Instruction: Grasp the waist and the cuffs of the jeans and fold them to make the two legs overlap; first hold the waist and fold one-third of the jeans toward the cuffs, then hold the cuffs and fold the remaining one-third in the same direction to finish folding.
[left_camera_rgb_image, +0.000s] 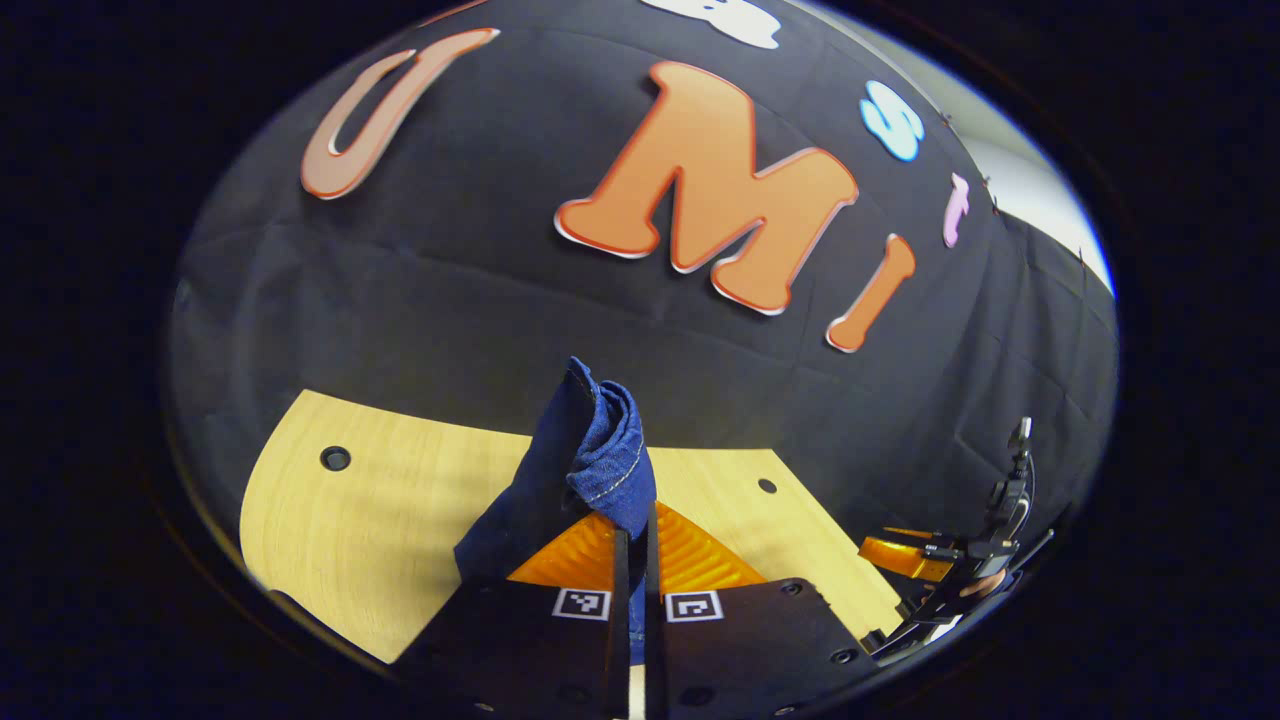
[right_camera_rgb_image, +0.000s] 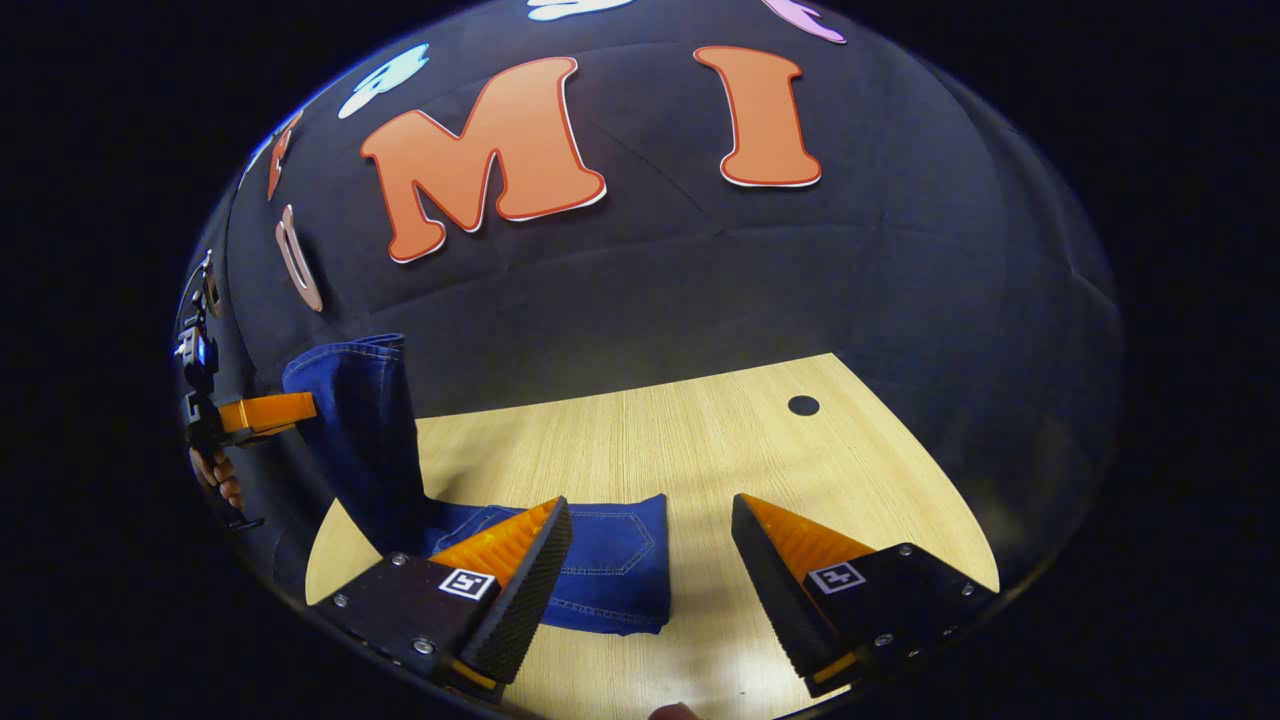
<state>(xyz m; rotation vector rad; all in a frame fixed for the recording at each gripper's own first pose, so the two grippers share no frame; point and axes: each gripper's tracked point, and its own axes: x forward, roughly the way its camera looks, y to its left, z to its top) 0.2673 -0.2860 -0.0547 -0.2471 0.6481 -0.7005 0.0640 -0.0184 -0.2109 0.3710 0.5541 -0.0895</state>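
The dark blue jeans (left_camera_rgb_image: 590, 450) rise in a bunched fold straight out of my left gripper (left_camera_rgb_image: 637, 520), which is shut on the cloth, lifted above the wooden table (left_camera_rgb_image: 400, 490). In the right gripper view, one end of the jeans (right_camera_rgb_image: 610, 560) lies flat on the table with a back pocket showing. The other end (right_camera_rgb_image: 360, 420) hangs up at the left, held by the left gripper (right_camera_rgb_image: 250, 412). My right gripper (right_camera_rgb_image: 650, 503) stands open just above the table, its left finger over the flat part, with nothing between the fingers.
The light wooden table (right_camera_rgb_image: 700, 440) has small round holes (right_camera_rgb_image: 803, 405) (left_camera_rgb_image: 335, 458) and ends at the black cloth wall behind. A hand (right_camera_rgb_image: 215, 475) holds the left gripper. The right gripper (left_camera_rgb_image: 960, 560) shows far right in the left gripper view.
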